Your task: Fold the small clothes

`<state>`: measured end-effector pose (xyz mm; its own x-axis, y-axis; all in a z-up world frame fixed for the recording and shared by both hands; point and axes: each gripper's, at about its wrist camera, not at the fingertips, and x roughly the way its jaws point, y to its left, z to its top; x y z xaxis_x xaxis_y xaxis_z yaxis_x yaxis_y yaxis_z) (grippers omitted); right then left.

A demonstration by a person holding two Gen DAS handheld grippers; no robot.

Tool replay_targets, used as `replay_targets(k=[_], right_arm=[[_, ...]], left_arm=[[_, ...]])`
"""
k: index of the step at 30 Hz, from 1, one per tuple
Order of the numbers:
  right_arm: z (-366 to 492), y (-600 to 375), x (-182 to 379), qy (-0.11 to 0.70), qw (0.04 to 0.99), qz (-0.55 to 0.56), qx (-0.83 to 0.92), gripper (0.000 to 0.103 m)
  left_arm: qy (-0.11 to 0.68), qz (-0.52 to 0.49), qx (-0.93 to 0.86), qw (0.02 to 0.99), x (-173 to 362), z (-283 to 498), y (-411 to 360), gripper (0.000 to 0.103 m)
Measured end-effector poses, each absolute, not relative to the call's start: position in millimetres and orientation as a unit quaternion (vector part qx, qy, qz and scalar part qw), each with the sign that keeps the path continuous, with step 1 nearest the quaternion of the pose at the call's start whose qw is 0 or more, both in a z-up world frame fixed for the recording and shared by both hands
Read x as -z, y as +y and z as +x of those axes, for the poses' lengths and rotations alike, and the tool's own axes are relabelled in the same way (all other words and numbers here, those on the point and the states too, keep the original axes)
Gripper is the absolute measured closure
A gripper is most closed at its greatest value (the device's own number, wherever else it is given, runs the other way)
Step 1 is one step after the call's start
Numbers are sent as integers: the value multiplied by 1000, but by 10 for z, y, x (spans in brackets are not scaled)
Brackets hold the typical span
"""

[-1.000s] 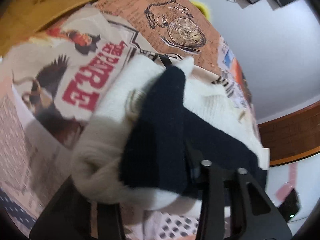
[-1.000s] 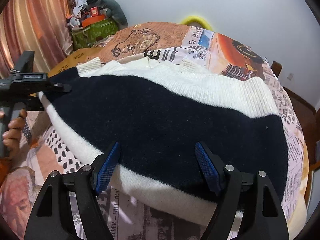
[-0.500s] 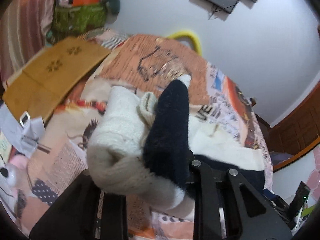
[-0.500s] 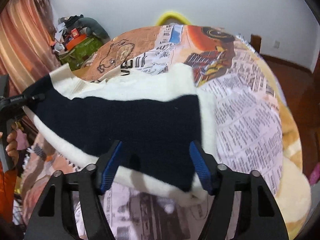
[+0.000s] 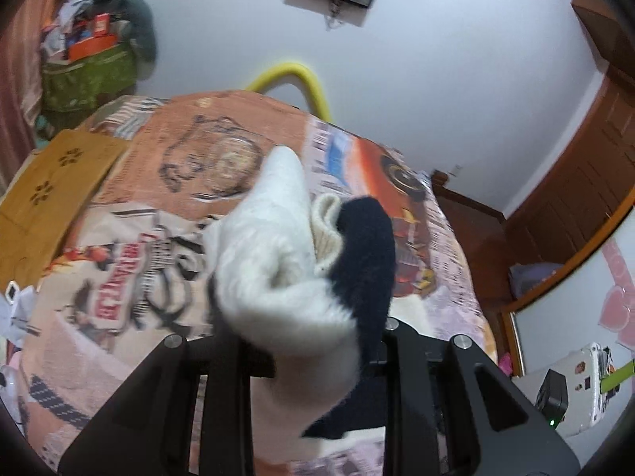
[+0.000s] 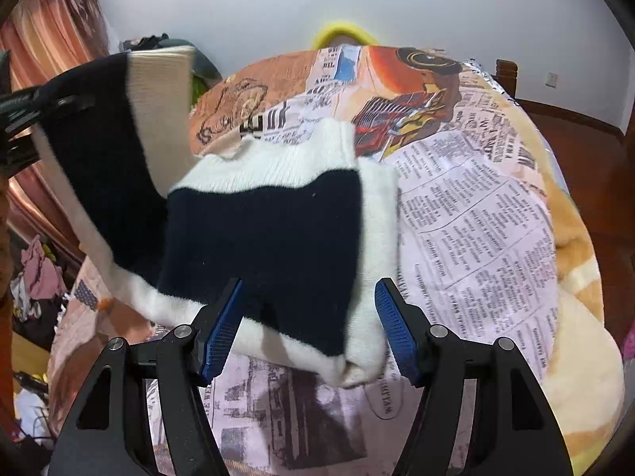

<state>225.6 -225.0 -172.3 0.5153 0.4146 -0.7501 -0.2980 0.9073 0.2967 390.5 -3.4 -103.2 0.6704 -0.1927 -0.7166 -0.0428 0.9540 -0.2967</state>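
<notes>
**A:** so why was the sweater [image 6: 262, 238] half in the air? Looked messy.

**B:** Nah, that was the fold in progress, I'd say. The left hand-held gripper [image 5: 301, 341] was clenched on a bunched end of it, white and navy knit wadded up right between its fingers, lifted off the bed [image 6: 476, 218]. In the right view you could see that lifted part hanging up and to the left of the right hand-held gripper [image 6: 307, 325], probably so it could be carried across over the rest.

**A:** and the right one? Holding anything?

**B:** Its jaws had just been narrowing, but the blue pads [image 6: 222, 329] stood apart on either side of the near edge of the sweater, not pressing on it. So released, as far as I could see. The navy band and white hem lay on the bed directly ahead of it and partly between its fingers. My guess is it sat there ready to pin that edge so the flat half didn't drag along.

**A:** risk?

**B:** Thick knit slides on a fleecy blanket [image 5: 131, 297], so the fold might land crooked.
</notes>
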Motion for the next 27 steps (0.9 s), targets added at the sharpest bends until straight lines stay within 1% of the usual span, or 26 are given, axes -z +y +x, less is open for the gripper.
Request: replay_targets(k=[4, 9, 13, 16, 19, 27], right_arm=[[2262, -2348, 1706, 442, 871, 65, -206, 41], [2258, -2455, 1700, 437, 872, 75, -209, 41], [2262, -2511, 1711, 435, 872, 85, -209, 41], [2318, -2538, 1713, 433, 871, 88, -214, 40], [2484, -2508, 1711, 437, 868, 82, -220, 39], [3183, -2333, 1633, 439, 870, 57, -220, 39]], left_arm=[[417, -121, 67, 898, 1093, 3996, -508, 78], [432, -65, 90, 895, 1264, 3981, -1084, 78], [447, -25, 106, 888, 1431, 3870, -1334, 78], [458, -16, 114, 881, 1536, 3799, -1376, 77], [473, -32, 127, 872, 1601, 3741, -1292, 77], [475, -42, 147, 866, 1588, 3614, -1161, 77]])
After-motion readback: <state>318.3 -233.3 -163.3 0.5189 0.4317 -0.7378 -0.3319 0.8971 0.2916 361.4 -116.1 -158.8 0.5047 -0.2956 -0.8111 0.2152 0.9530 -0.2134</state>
